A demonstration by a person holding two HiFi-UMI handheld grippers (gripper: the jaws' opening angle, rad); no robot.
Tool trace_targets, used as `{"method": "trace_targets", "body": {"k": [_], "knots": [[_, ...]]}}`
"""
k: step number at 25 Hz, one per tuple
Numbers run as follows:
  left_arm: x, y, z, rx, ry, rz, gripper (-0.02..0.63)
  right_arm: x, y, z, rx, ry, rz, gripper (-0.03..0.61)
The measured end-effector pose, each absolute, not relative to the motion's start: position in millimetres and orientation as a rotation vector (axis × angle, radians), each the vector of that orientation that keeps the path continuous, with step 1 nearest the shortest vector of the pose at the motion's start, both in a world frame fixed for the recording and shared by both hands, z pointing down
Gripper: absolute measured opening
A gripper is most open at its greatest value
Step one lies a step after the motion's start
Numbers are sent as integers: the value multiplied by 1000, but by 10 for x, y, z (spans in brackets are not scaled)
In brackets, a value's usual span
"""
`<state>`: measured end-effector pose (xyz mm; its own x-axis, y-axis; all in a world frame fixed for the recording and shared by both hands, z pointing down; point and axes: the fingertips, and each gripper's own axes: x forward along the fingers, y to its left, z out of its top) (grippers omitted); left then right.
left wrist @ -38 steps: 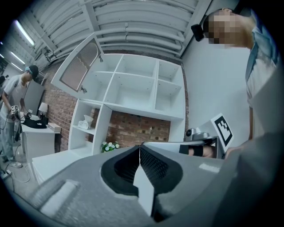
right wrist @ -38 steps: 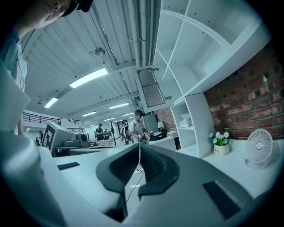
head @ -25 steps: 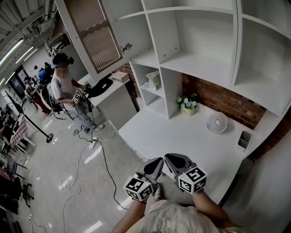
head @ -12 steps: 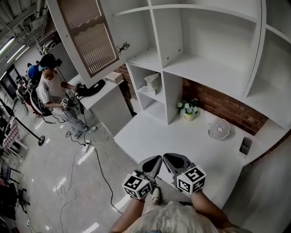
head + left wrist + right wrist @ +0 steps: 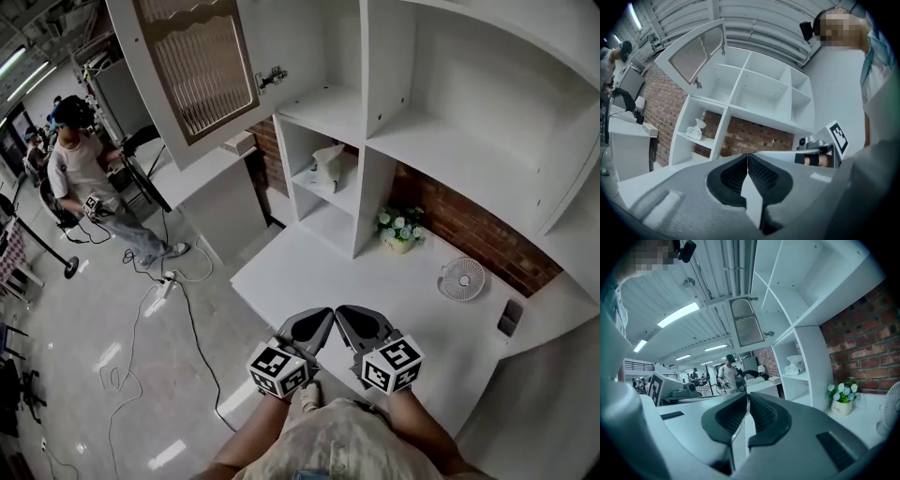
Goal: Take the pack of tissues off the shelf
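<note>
A: Left tool & right tool: jaws closed, nothing in either. Held low by the body at the tabletop edge, prob. a rest pose.
B: Tissue pack sits on the low cubby shelf, well apart from both. Approach looks unblocked.
</note>
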<state>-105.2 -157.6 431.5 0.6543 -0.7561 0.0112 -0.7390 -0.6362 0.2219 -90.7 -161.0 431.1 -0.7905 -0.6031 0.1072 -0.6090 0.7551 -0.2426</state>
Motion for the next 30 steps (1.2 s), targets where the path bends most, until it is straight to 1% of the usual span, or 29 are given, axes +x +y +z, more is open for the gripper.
{"method": "trace_targets", "body": {"k": [20,30], "knots": [[-1603,-2501,4294,2717,-1149,-141,9,-1300,-2534,4247,1178,-2872,349,18],[-1725,-2920,4288,2771,-1118,-121,11,-1419,-2985,4254,1243,-2851,334,18]]}}
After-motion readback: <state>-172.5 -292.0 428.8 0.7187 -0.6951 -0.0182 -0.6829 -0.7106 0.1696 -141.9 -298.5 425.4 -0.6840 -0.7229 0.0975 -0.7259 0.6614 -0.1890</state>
